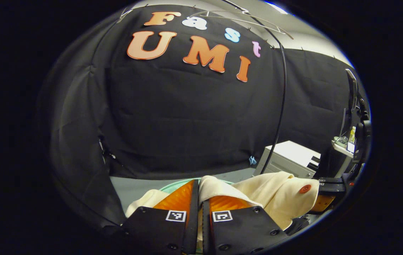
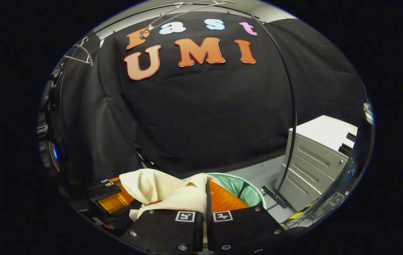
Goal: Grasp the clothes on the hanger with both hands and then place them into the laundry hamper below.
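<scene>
Tongs first: the left tongs (image 1: 199, 198) look pinched nearly together with the cream garment (image 1: 275, 194) bunched between and around their tips, so I'd say they're clamped on it. Same story in the right gripper view, where the right tongs (image 2: 206, 196) sit narrow with a fold of that cloth draped over the left finger and caught in the slit.

Progress-wise, the wire hangers (image 2: 183, 9) up top hang bare, so the pulling-off part seems done. The garment is off the rail and hangs low, right over the mint-green laundry hamper (image 2: 245, 187), whose rim peeks out just behind the tips. What's left, I reckon, is lowering it in and letting go.

Readable writing: nothing really. Each gripper has small square black-and-white marker tags (image 1: 221, 215), and the grey cabinet (image 2: 314, 159) far right shows no label I can make out.
</scene>
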Demonstrator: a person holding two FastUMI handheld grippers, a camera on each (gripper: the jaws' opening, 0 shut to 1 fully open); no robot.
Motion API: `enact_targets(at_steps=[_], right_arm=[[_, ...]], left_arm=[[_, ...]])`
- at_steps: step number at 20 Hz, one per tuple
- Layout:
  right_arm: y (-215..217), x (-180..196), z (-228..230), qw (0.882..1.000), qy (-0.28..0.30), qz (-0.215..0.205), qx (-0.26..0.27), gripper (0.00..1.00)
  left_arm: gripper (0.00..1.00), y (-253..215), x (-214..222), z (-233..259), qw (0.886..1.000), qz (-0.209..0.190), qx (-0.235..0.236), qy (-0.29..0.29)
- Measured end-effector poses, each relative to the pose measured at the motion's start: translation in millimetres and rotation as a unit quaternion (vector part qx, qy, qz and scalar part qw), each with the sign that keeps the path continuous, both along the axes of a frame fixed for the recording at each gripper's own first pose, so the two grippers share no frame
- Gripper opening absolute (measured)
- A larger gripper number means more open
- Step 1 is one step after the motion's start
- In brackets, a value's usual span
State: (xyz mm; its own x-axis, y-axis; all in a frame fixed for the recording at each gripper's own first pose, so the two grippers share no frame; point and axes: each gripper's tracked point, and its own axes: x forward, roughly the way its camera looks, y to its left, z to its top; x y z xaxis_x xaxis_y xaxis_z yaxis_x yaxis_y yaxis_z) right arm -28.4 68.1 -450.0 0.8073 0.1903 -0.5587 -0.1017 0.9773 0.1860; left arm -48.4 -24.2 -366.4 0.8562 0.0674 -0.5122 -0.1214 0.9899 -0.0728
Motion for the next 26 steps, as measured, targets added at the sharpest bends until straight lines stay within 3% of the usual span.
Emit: enact_targets(at_steps=[6, 12, 15, 17, 18, 21, 23, 26], right_arm=[[-1, -20, -56, 0.998, 0.058, -0.001, -0.003, 0.07], [-5, -44, -113, 0.990, 0.142, -0.006, -0.012, 0.14], [-10, -55, -130, 0.986, 0.165, -0.002, -0.030, 0.37], [-6, -64, -138, 0.984, 0.177, 0.005, -0.016, 0.53], [-3, -66, -141, 0.983, 0.181, 0.002, -0.009, 0.58], [-4, -72, -146, 0.982, 0.190, -0.002, -0.012, 0.83], [-4, -75, -148, 0.981, 0.194, -0.005, -0.015, 0.88], [-4, -78, -146, 0.981, 0.195, -0.005, -0.022, 0.93]], left_arm=[[0.13, 12, -26, -69, 0.996, 0.011, 0.011, 0.091], [0.15, 17, -53, -123, 0.983, 0.034, -0.017, 0.180], [0.17, 23, -71, -142, 0.974, 0.040, -0.013, 0.221], [0.37, 25, -85, -157, 0.966, 0.045, -0.015, 0.253], [0.56, 29, -88, -162, 0.964, 0.052, -0.012, 0.261], [0.82, 31, -96, -165, 0.961, 0.061, -0.024, 0.269], [0.99, 38, -102, -164, 0.961, 0.068, -0.026, 0.268], [1.00, 45, -105, -155, 0.964, 0.074, -0.017, 0.256]])
